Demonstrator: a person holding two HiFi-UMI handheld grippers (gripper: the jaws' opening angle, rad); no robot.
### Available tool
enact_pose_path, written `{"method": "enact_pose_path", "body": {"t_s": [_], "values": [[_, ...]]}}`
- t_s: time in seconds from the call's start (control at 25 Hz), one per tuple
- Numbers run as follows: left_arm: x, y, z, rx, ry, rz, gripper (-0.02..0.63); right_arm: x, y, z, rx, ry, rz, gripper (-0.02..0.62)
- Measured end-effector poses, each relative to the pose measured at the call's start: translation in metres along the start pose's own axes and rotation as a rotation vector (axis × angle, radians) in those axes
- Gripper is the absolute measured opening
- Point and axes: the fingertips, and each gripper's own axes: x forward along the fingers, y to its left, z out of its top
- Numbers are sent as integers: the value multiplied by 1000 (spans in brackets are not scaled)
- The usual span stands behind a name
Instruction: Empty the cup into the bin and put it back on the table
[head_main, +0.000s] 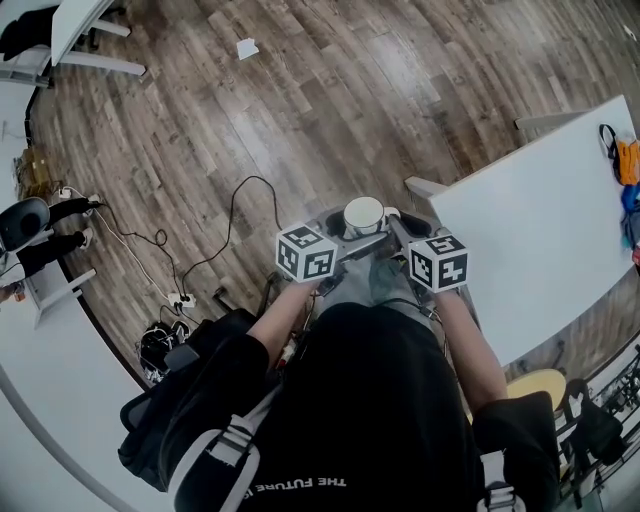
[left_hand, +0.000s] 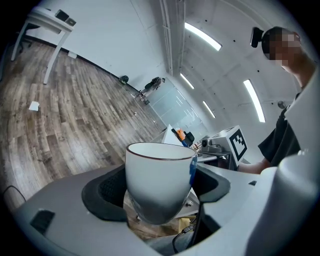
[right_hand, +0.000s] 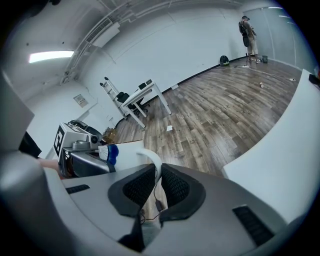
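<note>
Here we go: my left gripper (left_hand: 159, 196) has its jaws clamped round the body of the white cup (left_hand: 159, 172), my right gripper (right_hand: 158, 186) pinches its handle (right_hand: 152, 159), and the cup sits upright in mid-air over the wood floor (head_main: 300, 110), just beside the white desk (head_main: 545, 235).
</note>
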Motion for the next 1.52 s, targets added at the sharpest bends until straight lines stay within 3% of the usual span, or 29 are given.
{"method": "enact_pose_path", "body": {"t_s": [0.16, 0.44, 0.52, 0.6, 0.72, 0.8, 1.04, 1.24, 1.36, 1.52], "values": [[-3, -34, 35, 147, -36, -12, 380, -35, 7, 37, -80, -139, -28, 46], [-9, -147, 131, 735, -192, -31, 380, -151, 31, 135, -359, -601, -106, 46], [-18, -186, 140, 891, -220, -51, 380, -188, 46, 142, -404, -714, -143, 47], [-21, -222, 135, 994, -228, -72, 380, -222, 55, 135, -408, -775, -181, 46], [1, -264, 118, 1039, -222, -108, 380, -268, 41, 117, -399, -797, -239, 47], [26, -294, 107, 1046, -189, -175, 380, -304, 23, 102, -364, -807, -307, 48], [112, -417, 40, 1106, -24, -533, 380, -443, -33, 14, -169, -857, -640, 48], [178, -488, -36, 1198, 76, -741, 380, -523, -80, -74, -6, -885, -844, 46], [205, -504, -66, 1200, 111, -797, 380, -543, -101, -108, 44, -878, -913, 46], [246, -487, -99, 1197, 192, -808, 380, -536, -140, -142, 104, -829, -957, 46]]}}
